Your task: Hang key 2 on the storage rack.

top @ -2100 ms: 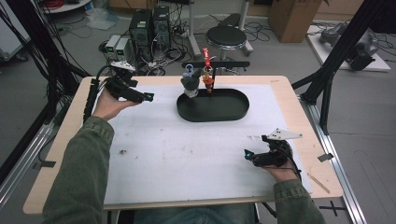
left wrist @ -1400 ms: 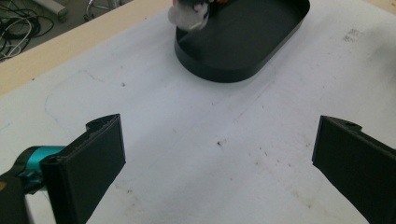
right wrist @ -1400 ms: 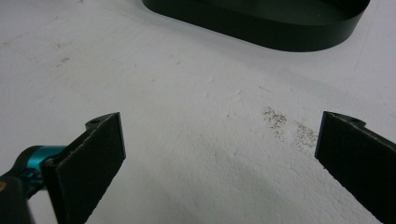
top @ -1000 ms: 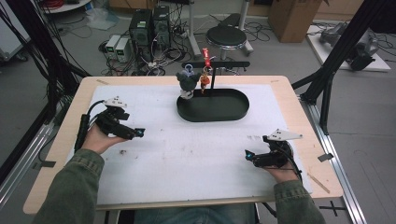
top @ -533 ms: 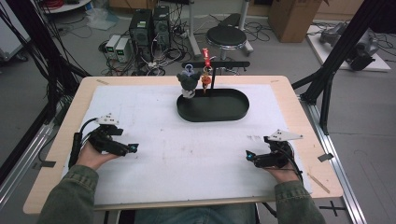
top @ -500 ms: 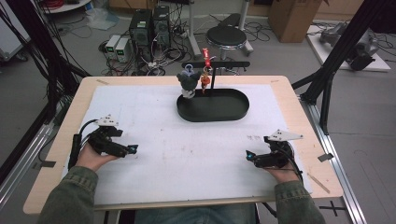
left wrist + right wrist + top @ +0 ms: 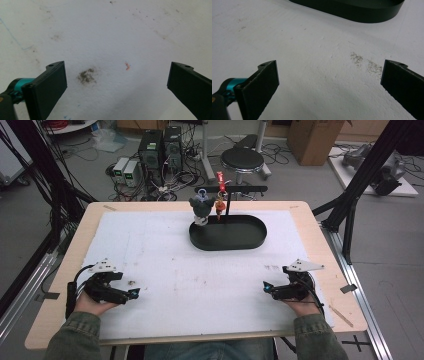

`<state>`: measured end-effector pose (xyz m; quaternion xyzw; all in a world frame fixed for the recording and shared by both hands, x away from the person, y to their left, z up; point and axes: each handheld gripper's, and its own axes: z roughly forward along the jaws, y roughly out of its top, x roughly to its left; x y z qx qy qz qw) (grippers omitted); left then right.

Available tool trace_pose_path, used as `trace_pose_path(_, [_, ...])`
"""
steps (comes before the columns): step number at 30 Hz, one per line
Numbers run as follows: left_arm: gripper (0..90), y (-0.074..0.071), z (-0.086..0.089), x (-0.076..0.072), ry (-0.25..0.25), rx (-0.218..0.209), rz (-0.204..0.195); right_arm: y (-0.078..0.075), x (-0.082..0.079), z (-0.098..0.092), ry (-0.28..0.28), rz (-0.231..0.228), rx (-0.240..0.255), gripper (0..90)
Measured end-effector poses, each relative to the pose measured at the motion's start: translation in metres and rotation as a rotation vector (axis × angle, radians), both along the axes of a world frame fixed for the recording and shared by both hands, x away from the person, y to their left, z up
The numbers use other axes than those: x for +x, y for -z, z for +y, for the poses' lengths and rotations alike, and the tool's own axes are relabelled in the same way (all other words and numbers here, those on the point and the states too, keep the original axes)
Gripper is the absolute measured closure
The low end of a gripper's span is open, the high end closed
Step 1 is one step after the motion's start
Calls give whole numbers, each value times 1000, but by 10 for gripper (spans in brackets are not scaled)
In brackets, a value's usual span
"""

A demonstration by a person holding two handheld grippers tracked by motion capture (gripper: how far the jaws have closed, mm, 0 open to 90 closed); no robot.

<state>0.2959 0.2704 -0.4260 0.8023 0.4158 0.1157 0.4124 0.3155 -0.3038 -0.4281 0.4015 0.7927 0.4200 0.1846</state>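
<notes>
High view: grippers apart (near edge).

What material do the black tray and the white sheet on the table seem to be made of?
The tray looks like matte black metal or hard plastic: thin, even wall, dull sheen; I cannot tell which. The sheet looks like white foam board or thick paper: grainy surface, smudged with dirt. The table edge looks like pale wood or plywood.

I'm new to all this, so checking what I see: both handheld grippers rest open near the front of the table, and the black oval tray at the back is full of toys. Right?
Not quite: the black oval tray looks bare inside in the high view; the small toys hang from the stand at its back edge. The left gripper and right gripper do rest open near the front.
</notes>
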Motion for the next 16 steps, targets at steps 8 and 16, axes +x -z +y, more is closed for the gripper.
trace_pose_path(8, [29,7,20,-16,-49,0,-16,0,0,2,-2,0,-16,9])
trace_pose_path(16, [29,9,24,-24,-43,5,-28,1,0,3,-5,1,-33,9])
